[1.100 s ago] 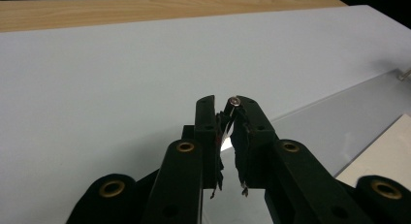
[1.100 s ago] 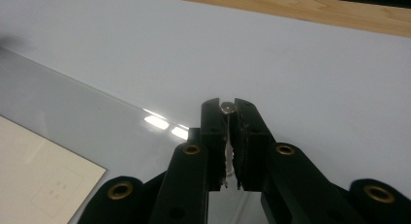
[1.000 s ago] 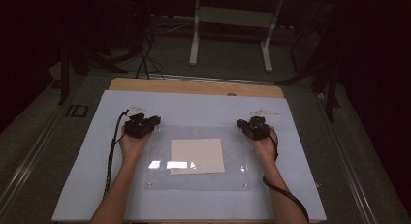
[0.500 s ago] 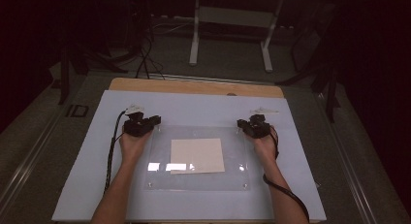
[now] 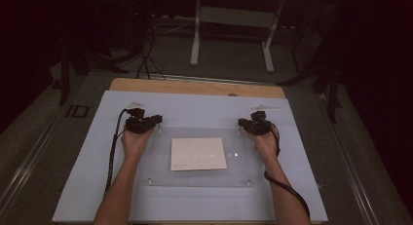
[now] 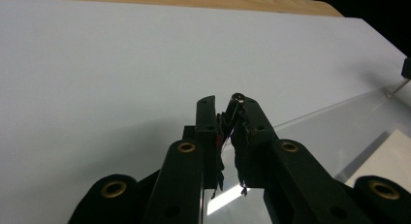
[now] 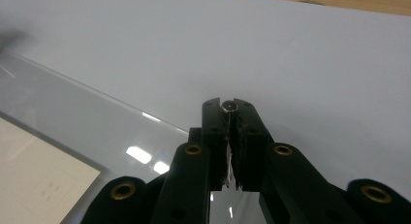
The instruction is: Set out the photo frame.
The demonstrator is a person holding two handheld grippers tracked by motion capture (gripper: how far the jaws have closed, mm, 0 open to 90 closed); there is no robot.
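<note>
Claws | left claw clamps standoff | right claw clamps post

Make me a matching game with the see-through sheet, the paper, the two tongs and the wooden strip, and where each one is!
Things:
1. clear sheet
2. pale paper
3. left tongs and right tongs
4. wooden strip

Places:
A. along the far edge of the table
B. shut on the far corner pegs of the clear sheet
C. lying flat on the white mat
D. in the middle, under the clear sheet

Pairs: 1-C, 2-D, 3-B, 4-A
</note>
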